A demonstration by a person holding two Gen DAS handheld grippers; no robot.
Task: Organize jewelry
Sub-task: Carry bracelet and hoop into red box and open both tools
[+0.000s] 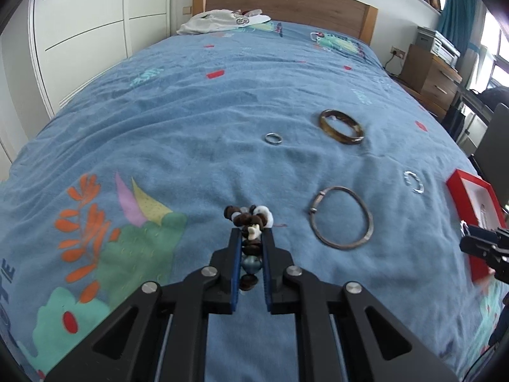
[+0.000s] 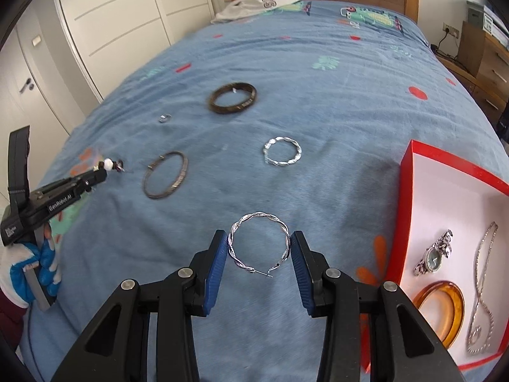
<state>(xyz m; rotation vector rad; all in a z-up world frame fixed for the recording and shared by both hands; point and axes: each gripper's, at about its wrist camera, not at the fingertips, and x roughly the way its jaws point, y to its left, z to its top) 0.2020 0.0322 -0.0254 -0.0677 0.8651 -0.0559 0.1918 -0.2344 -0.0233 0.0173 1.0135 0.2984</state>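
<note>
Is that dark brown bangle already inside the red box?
No, the dark brown bangle lies on the blue bedspread, well away from the red box, which holds an amber bangle.

A twisted silver hoop earring is clamped between the blue pads of the right gripper (above the blue bedspread); a red tray is seen alongside.
</note>
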